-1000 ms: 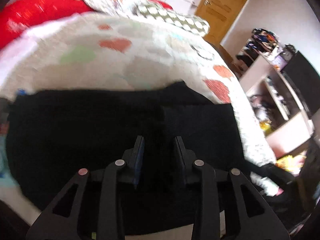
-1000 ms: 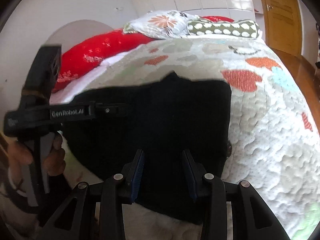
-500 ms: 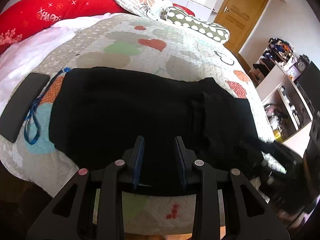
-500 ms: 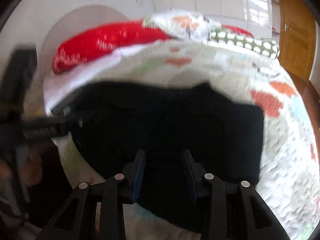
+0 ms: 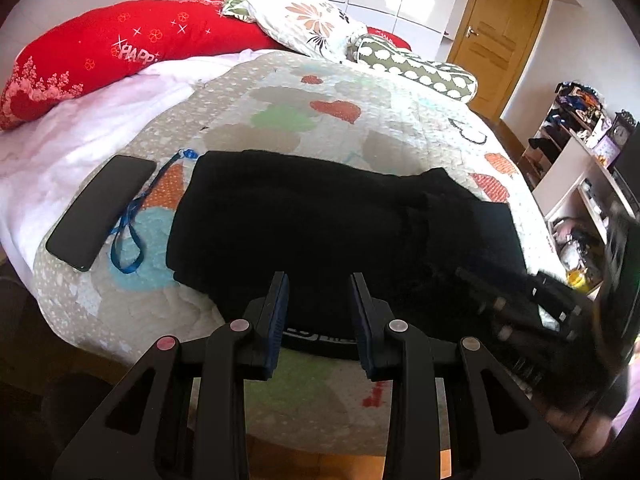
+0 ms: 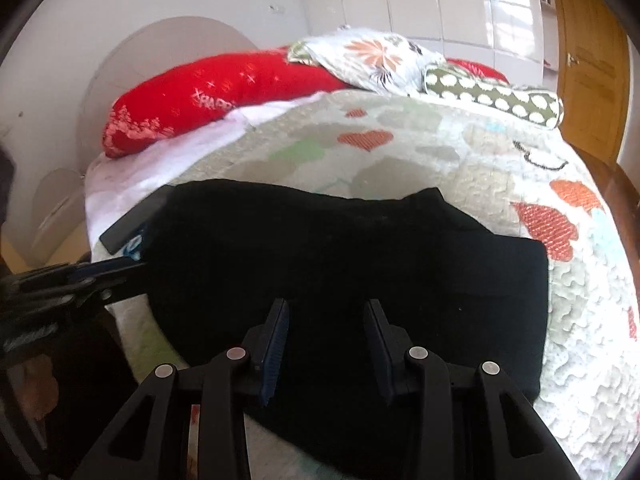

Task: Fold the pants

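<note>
The black pants (image 5: 340,224) lie folded in a flat block on the quilted bed near its front edge, also seen in the right wrist view (image 6: 360,264). My left gripper (image 5: 319,280) is open and empty, held above the pants' near edge. My right gripper (image 6: 326,306) is open and empty over the pants' near side. The right gripper shows blurred at the right of the left wrist view (image 5: 532,304). The left gripper shows at the left of the right wrist view (image 6: 72,280).
A black phone (image 5: 100,212) with a blue lanyard (image 5: 136,220) lies left of the pants. A red pillow (image 5: 120,52), a floral pillow (image 5: 308,20) and a green bolster (image 5: 420,68) lie at the bed's head. Cluttered shelves (image 5: 580,168) stand at the right.
Both grippers have pulled back and up from the pants, so more of the bed and the phone show. Both stay open and empty.
</note>
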